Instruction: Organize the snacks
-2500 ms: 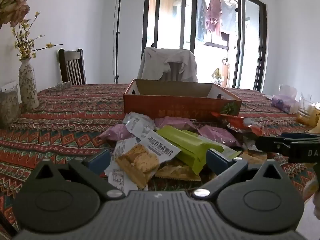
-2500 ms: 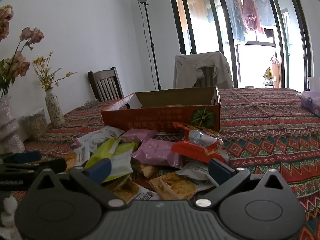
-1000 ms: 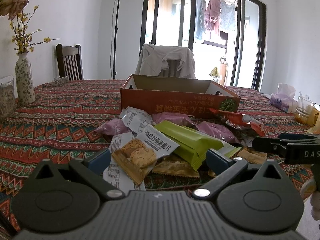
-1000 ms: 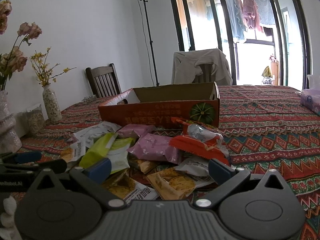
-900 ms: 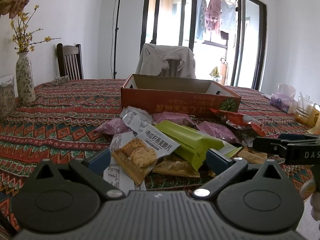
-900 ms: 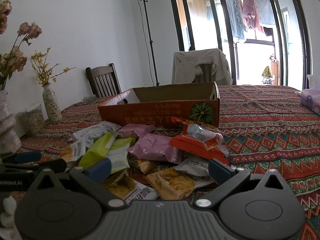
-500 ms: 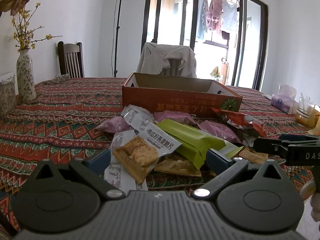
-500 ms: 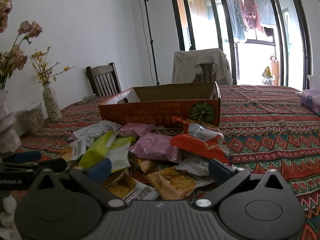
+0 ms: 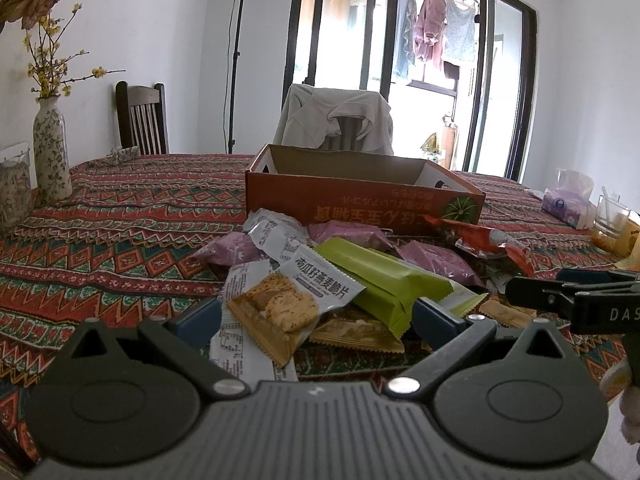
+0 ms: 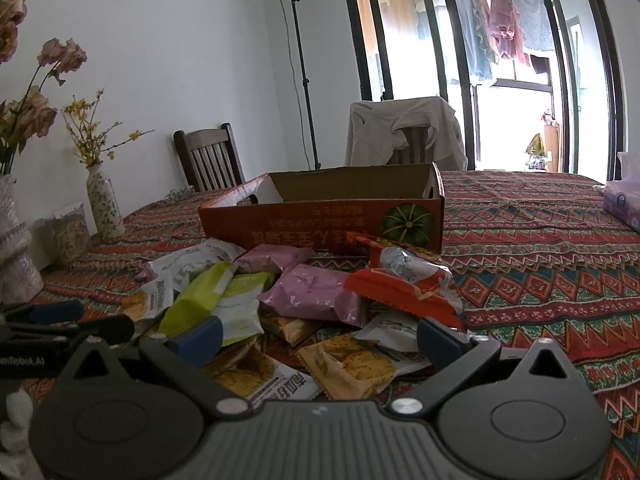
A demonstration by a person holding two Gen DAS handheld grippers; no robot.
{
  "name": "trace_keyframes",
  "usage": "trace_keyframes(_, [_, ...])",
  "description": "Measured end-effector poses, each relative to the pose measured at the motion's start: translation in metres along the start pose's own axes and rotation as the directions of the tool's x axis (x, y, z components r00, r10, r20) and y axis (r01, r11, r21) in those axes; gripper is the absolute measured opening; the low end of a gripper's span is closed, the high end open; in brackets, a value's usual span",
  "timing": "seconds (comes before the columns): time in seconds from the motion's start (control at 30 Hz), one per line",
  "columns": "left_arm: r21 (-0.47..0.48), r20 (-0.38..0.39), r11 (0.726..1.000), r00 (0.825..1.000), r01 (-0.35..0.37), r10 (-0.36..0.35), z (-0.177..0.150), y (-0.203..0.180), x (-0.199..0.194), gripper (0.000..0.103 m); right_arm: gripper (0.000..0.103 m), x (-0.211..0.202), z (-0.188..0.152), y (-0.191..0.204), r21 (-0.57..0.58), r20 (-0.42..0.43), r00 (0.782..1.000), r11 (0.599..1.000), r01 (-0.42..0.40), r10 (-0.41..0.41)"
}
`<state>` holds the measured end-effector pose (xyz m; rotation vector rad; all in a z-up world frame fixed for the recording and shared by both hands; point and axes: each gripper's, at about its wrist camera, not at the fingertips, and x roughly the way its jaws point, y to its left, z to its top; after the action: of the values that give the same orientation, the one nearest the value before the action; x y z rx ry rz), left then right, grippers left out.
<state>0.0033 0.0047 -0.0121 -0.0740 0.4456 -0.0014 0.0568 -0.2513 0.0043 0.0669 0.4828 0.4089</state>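
Blue-padded and spread wide, the left gripper (image 9: 316,314) hovers low over the near edge of the snack pile with nothing between its fingers; a white-and-tan cracker packet (image 9: 290,304) lies just ahead of it, overlapping a long green bar wrapper (image 9: 380,276). The right gripper (image 10: 318,334) is likewise spread and empty, poised above an orange cracker packet (image 10: 346,364) at the front of the same heap. Seen from the left wrist, the right gripper's dark fingers reach in from the right edge, beside the pile. Deeper in the heap sit a pink packet (image 10: 316,294), a red-orange wrapper (image 10: 404,280) with a silvery patch, and grey-white packets (image 9: 276,234) toward the left. All of it rests on a red patterned tablecloth (image 10: 540,272). Just behind the pile stands an open orange cardboard box (image 9: 360,200), its printed side facing the cameras. Farther back are a floral vase (image 9: 50,152) with yellow sprigs, a dark wooden chair (image 9: 142,118), and a chair draped with a pale garment (image 9: 334,120).
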Motion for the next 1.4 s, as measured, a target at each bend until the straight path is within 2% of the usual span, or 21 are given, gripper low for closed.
trace_keyframes(0.83, [-0.011,-0.004,1.0,1.0,-0.008,0.008,0.0,0.004,0.001,0.103,0.103,0.001,0.001,-0.002,-0.01,0.009,1.0,1.0,0.002,-0.002])
trace_keyframes(1.13, [-0.021,-0.01,1.0,1.0,-0.017,0.017,0.0,0.005,0.003,0.103,0.103,0.013,0.002,-0.019,-0.008,-0.027,0.991,0.991,0.131,-0.131])
trace_keyframes(1.2, [-0.022,-0.011,1.0,1.0,-0.018,0.018,0.001,0.005,0.003,0.103,0.102,0.019,0.003,-0.028,-0.012,-0.051,0.986,0.987,0.161,-0.162])
trace_keyframes(1.27, [-0.023,-0.011,1.0,1.0,-0.021,0.021,0.001,0.006,0.004,0.103,0.094,0.026,0.004,-0.037,-0.014,-0.074,0.98,0.983,0.184,-0.185])
trace_keyframes(1.3, [-0.025,-0.012,0.999,1.0,-0.022,0.021,0.001,0.006,0.004,0.103,0.09,0.031,0.005,-0.042,-0.018,-0.092,0.978,0.982,0.185,-0.186])
trace_keyframes(1.4, [-0.027,-0.017,0.999,1.0,-0.025,0.025,0.001,0.007,0.005,0.103,0.087,0.045,0.008,-0.052,-0.023,-0.132,0.976,0.985,0.17,-0.171])
